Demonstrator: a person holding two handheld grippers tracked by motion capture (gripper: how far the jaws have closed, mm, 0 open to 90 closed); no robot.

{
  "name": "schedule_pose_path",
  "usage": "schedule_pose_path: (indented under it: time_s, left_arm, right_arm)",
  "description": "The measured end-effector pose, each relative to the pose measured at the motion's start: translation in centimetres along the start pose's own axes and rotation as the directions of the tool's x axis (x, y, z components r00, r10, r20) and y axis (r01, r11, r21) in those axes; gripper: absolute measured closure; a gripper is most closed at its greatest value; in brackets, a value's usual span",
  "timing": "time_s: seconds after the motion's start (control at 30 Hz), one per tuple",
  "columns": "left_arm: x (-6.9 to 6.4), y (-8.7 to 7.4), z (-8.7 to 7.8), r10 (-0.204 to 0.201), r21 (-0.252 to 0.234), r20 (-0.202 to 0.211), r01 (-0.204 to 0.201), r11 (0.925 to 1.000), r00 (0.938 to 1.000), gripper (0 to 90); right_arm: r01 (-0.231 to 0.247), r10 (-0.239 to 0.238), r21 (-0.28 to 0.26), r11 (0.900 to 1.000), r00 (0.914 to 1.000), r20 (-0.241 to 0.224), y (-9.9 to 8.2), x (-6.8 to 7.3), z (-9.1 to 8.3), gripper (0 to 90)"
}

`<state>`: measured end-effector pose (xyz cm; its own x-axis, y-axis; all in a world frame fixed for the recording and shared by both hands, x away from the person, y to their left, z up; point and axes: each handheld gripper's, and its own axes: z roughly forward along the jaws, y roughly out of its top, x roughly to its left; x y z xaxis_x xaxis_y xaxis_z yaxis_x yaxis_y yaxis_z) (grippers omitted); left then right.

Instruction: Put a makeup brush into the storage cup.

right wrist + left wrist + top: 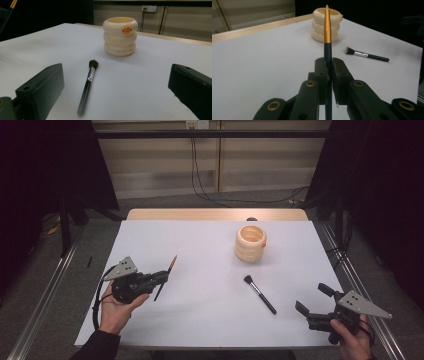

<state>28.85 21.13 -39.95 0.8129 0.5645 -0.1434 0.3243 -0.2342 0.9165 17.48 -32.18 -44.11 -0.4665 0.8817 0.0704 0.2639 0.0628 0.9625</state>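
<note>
My left tongs (161, 279) are clamped tight on a thin brush (166, 277); its dark handle is pinched between the pads, and the gold ferrule and pointed tip stick out past them toward one o'clock in the high view. In the left gripper view that brush (327, 37) rises straight from the closed jaws, its tip lined up over the cream cup (322, 23) farther off. I hold these tongs low at the table's eight o'clock side.

My right tongs (314, 302) sit at about four o'clock, jaws spread wide with nothing between them. They face eleven o'clock, toward the second brush (260, 294), a black-handled one with a dark bristle head, lying flat on the white table (200, 245) near its middle. In the right gripper view this brush (87, 87) lies between the open jaws' lines, bristles pointing toward the cup (120, 36).

The cup (250, 242) stands upright at about one o'clock from centre, well apart from both brushes; it has three stacked rings and a small orange mark near the rim.
</note>
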Motion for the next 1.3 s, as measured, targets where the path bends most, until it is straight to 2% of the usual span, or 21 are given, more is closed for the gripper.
schedule_pose_path:
  time_s: [0.03, 0.17, 0.2, 0.3, 0.33, 0.4, 0.47, 0.5, 0.53, 0.57, 0.67, 0.73, 0.77, 0.87, 0.97, 1.07, 1.1, 1.13, 1.17, 1.3]
  left_arm:
    - [-0.1, 0.0, 0.0, -0.002, 0.000, -0.006, 0.002, 1.0000, 1.0000, 83.7]
    - [-0.7, 0.1, 0.3, -0.001, -0.029, 0.023, 0.001, 0.9996, 0.9997, 83.7]
    - [-0.9, 0.2, 0.3, 0.010, -0.036, 0.010, -0.010, 0.9993, 0.9999, 83.7]
    - [-1.2, 0.4, 0.5, 0.019, -0.047, 0.022, -0.018, 0.9987, 0.9996, 83.7]
    - [-1.3, 0.4, 0.5, 0.023, -0.042, 0.015, -0.022, 0.9989, 0.9996, 83.7]
    - [-1.6, 0.4, 0.8, 0.026, -0.052, 0.030, -0.025, 0.9984, 0.9992, 83.7]
    - [-1.9, 0.5, 0.9, 0.029, -0.056, 0.020, -0.027, 0.9981, 0.9994, 83.7]
    - [-2.0, 0.5, 1.0, 0.020, -0.067, 0.053, -0.016, 0.9976, 0.9984, 83.7]
    - [-2.1, 0.6, 1.1, 0.022, -0.068, 0.053, -0.019, 0.9975, 0.9983, 83.7]
    - [-2.3, 0.6, 1.1, 0.029, -0.063, 0.028, -0.027, 0.9976, 0.9992, 83.7]
    - [-2.5, 0.7, 1.6, 0.034, -0.077, 0.061, -0.030, 0.9966, 0.9976, 83.7]
    - [-2.9, 0.7, 2.0, 0.032, -0.078, 0.068, -0.027, 0.9966, 0.9972, 83.7]
    - [-3.1, 0.7, 2.3, 0.031, -0.075, 0.076, -0.026, 0.9969, 0.9966, 83.7]
    - [-3.5, 0.9, 2.8, 0.039, -0.068, 0.083, -0.033, 0.9971, 0.9958, 83.7]
    - [-4.0, 1.0, 3.2, 0.037, -0.078, 0.100, -0.029, 0.9965, 0.9943, 83.7]
    - [-4.4, 1.3, 3.6, 0.045, -0.072, 0.105, -0.038, 0.9967, 0.9935, 83.7]
    - [-4.5, 1.3, 3.8, 0.048, -0.080, 0.125, -0.038, 0.9961, 0.9910, 83.8]
    - [-4.7, 1.4, 3.9, 0.042, -0.073, 0.116, -0.033, 0.9968, 0.9924, 83.7]
    - [-4.8, 1.4, 4.1, 0.044, -0.081, 0.131, -0.033, 0.9961, 0.9904, 83.7]
    - [-5.2, 1.6, 4.4, 0.050, -0.085, 0.137, -0.039, 0.9956, 0.9893, 83.7]
  right_arm:
    - [-0.001, 0.001, 0.000, 1.0000, 1.0000, 0.000, 0.0, 0.0, 0.0, 0.0]
    - [0.002, -0.002, -0.004, 1.0000, 1.0000, -0.006, 0.0, 0.0, 0.0, 0.0]
    - [0.002, -0.002, -0.004, 1.0000, 1.0000, -0.004, 0.0, 0.0, 0.0, 0.0]
    - [0.004, -0.004, -0.008, 1.0000, 1.0000, -0.002, 0.0, 0.1, 0.0, 1.2]
    - [0.004, -0.004, -0.004, 1.0000, 0.9999, -0.012, 0.0, 0.1, -0.1, 1.1]
    - [0.012, -0.012, -0.012, 0.9999, 0.9997, -0.020, 0.1, 0.1, -0.1, 0.9]
    - [0.013, -0.014, -0.021, 0.9997, 0.9996, -0.023, 0.1, 0.2, -0.1, 0.6]
    - [0.012, -0.012, -0.024, 0.9997, 0.9996, -0.027, 0.2, 0.2, -0.1, 0.4]
    - [0.015, -0.016, -0.024, 0.9996, 0.9992, -0.037, 0.2, 0.3, -0.1, 0.2]
    - [0.014, -0.015, -0.030, 0.9994, 0.9992, -0.038, 0.2, 0.3, 0.0, 0.1]
    - [0.014, -0.015, -0.027, 0.9995, 0.9982, -0.059, 0.3, 0.3, 0.1, 0.1]
    - [0.002, -0.005, -0.046, 0.9989, 0.9977, -0.068, 0.6, 0.4, 0.4, 0.1]
    - [0.017, -0.020, -0.047, 0.9988, 0.9967, -0.079, 0.6, 0.3, 0.4, 0.1]
    - [0.013, -0.018, -0.052, 0.9986, 0.9943, -0.105, 0.8, 0.6, 0.7, 0.1]
    - [0.048, -0.056, -0.068, 0.9965, 0.9902, -0.128, 1.2, 0.8, 1.0, 0.1]
    - [0.025, -0.035, -0.063, 0.9977, 0.9860, -0.163, 1.8, 1.1, 1.2, 0.0]
    - [0.028, -0.037, -0.055, 0.9981, 0.9840, -0.174, 2.0, 1.2, 1.4, 0.0]
    - [0.020, -0.025, -0.032, 0.9993, 0.9803, -0.196, 2.2, 1.3, 1.6, 0.0]
    - [0.019, -0.023, -0.020, 0.9996, 0.9786, -0.204, 2.3, 1.4, 1.8, 0.0]
    - [0.019, -0.022, -0.017, 0.9997, 0.9685, -0.248, 3.2, 2.1, 2.6, 0.1]
